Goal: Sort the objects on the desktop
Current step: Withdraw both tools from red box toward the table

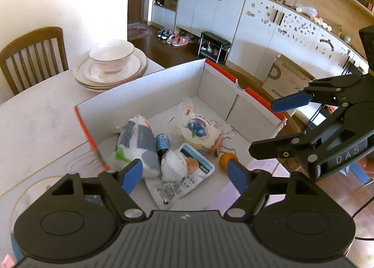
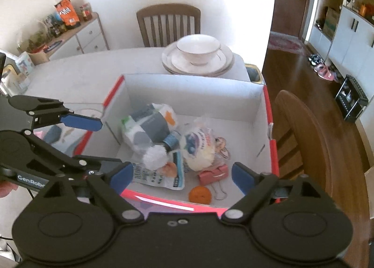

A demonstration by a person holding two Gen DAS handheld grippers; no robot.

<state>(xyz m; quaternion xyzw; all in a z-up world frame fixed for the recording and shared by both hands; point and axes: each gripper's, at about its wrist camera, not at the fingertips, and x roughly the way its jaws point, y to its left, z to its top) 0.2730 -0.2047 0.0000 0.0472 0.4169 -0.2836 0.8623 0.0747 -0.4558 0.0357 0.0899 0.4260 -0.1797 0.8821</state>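
Left wrist view: the left gripper (image 1: 185, 172) hangs over the near end of the box (image 1: 140, 85), jaws spread wide with nothing between them. Inside the box lie a tissue pack (image 1: 138, 144), a small bottle (image 1: 163, 143) just beside it, a bagged bun (image 1: 198, 130) with a blueberry print, a flat packet (image 1: 184, 174) with a white wad (image 1: 173, 162) on it, and an orange ball (image 1: 225, 159) by the right fingertip. The right gripper (image 1: 271, 125) comes in from the right, above the box's right rim, also spread and empty. Plates (image 1: 112, 74) with a bowl (image 1: 112, 54) stacked on them stand on the table (image 1: 35, 127) behind the box.

Right wrist view: the right gripper (image 2: 181, 174) is released above the box (image 2: 194, 88), nothing held. The same pile sits in the middle; a pink clip (image 2: 212, 174) lies beside the ball (image 2: 200, 194) near the front wall. Something small and pale peeks from behind the bun (image 2: 198, 148), possibly a toy. The left gripper (image 2: 102, 144) hangs at the box's left wall, jaws apart.
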